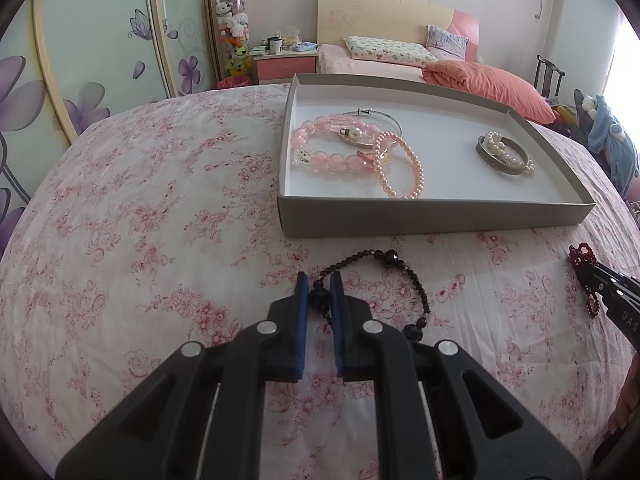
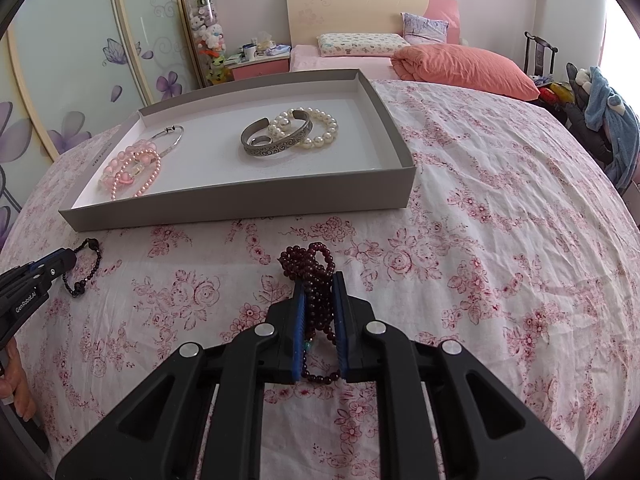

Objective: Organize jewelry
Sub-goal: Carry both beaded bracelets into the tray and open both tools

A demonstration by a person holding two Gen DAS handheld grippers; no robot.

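Note:
My left gripper (image 1: 319, 286) is shut on a black bead bracelet (image 1: 386, 266) that lies on the floral cloth in front of the grey tray (image 1: 436, 214). My right gripper (image 2: 319, 286) is shut on a bunched dark red bead strand (image 2: 308, 262), also on the cloth. The tray (image 2: 240, 204) holds pink bead bracelets (image 1: 332, 156), a thin silver bangle (image 1: 380, 114), a carved silver cuff (image 2: 276, 140) and a white pearl bracelet (image 2: 320, 126). In the right wrist view the left gripper (image 2: 66, 260) shows at the left edge with the black bracelet (image 2: 86, 268).
The floral cloth (image 1: 160, 220) covers the table. Behind stand a bed with an orange pillow (image 1: 492, 84), a nightstand (image 1: 286, 60), a wardrobe with flower prints (image 1: 80, 60) and a chair with clothes (image 2: 600, 120) at the right.

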